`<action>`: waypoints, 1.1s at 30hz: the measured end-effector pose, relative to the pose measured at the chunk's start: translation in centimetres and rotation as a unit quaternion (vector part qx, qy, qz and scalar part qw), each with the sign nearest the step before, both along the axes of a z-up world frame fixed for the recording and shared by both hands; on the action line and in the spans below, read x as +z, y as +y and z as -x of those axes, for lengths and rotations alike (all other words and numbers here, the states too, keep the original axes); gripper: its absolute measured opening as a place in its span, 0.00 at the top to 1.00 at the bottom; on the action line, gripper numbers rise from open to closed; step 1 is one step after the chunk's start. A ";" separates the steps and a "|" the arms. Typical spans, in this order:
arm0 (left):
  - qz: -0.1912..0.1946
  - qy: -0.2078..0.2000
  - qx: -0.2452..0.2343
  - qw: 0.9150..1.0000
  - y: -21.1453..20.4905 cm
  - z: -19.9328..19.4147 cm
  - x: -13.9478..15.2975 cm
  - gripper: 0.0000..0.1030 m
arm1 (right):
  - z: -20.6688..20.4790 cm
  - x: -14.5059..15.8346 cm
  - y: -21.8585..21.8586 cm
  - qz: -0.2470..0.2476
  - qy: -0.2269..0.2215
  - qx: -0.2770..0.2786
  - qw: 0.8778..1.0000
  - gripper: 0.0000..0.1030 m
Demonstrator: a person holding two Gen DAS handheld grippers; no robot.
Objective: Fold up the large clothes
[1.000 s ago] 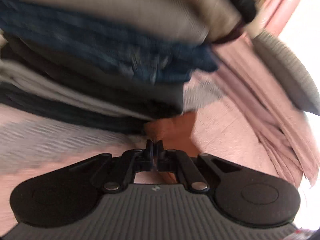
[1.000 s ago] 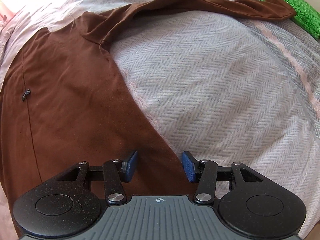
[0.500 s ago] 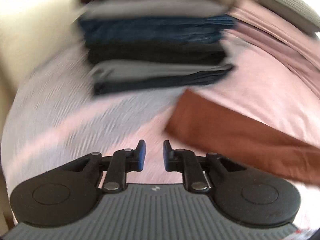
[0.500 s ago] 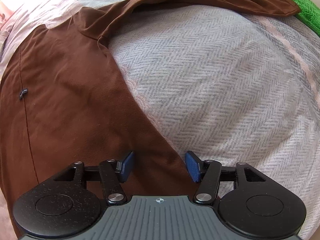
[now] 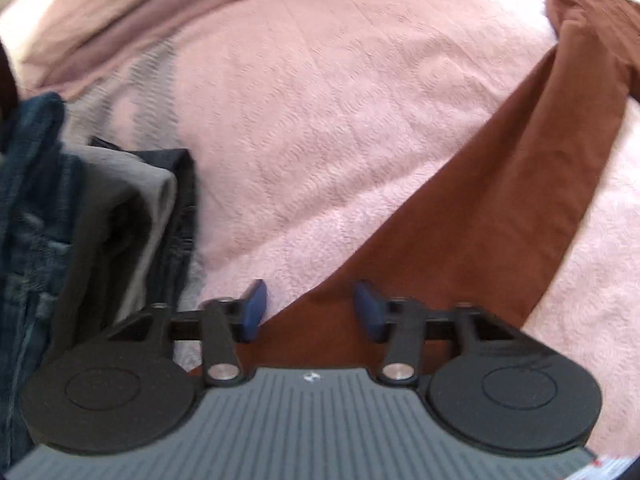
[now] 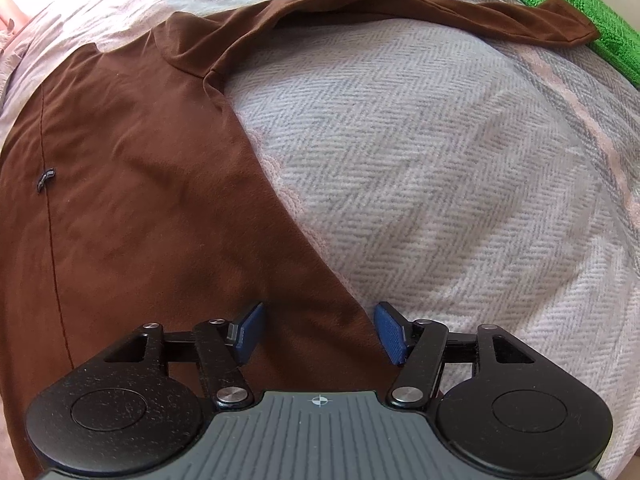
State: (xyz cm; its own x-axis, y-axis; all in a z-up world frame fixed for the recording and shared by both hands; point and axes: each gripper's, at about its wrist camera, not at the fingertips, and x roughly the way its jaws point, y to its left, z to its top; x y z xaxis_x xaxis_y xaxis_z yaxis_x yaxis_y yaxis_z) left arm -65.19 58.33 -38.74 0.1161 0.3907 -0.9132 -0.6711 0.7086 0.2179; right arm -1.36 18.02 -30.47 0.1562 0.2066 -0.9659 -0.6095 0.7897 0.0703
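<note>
While it lies spread flat on the bed, the brown long-sleeved top (image 6: 132, 208) shows a smooth, thin knit with a dark seam running down its body and a small dark tag (image 6: 45, 179) sewn on that seam. One sleeve (image 6: 436, 12) stretches away across the grey herringbone blanket (image 6: 440, 168), its cuff ending just beside a green towel (image 6: 560, 4). From the left wrist view the other sleeve (image 5: 500, 216) runs diagonally over the pink bedspread (image 5: 320, 100), and its end lies under the left gripper (image 5: 310, 310).

The left gripper's jaws stand apart over that sleeve end; no cloth is pinched between the blue pads (image 5: 254, 308), though blur hides whether they touch the fabric. A second ago these jaws were pressed together on brown cloth in front of the stack of folded clothes (image 5: 80, 216); the view has since swung round, so the stack now sits at the left edge and the sleeve lies released on the bedspread.

The right gripper (image 6: 318, 330) hovers over the side edge of the top's body where it meets the blanket. Its jaws have just been opening and stand spread wider than a second ago, with the edge of the top below the gap and nothing gripped. The top itself lies as it did.
</note>
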 end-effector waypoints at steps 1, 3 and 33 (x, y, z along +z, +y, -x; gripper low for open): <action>-0.005 0.005 -0.010 1.000 -0.2 -0.1 0.1 1.00 | 0.1 0.0 0.0 0.001 -0.002 -0.002 1.000 0.43; -0.031 0.010 -0.025 0.999 -1.2 0.1 0.5 1.00 | 0.3 0.0 0.1 0.001 -0.004 -0.005 1.000 0.43; -0.039 -0.044 -0.059 0.997 0.2 -3.2 0.4 1.00 | 0.8 -0.9 1.3 -0.001 -0.018 -0.008 1.000 0.37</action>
State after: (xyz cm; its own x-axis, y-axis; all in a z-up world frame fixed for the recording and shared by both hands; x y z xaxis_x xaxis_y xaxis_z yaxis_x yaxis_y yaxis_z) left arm -61.96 58.50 -38.36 0.2438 0.4382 -0.8652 -0.6032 0.7671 0.2186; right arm -2.16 19.27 -31.32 0.1935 0.2052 -0.9594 -0.5983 0.7997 0.0504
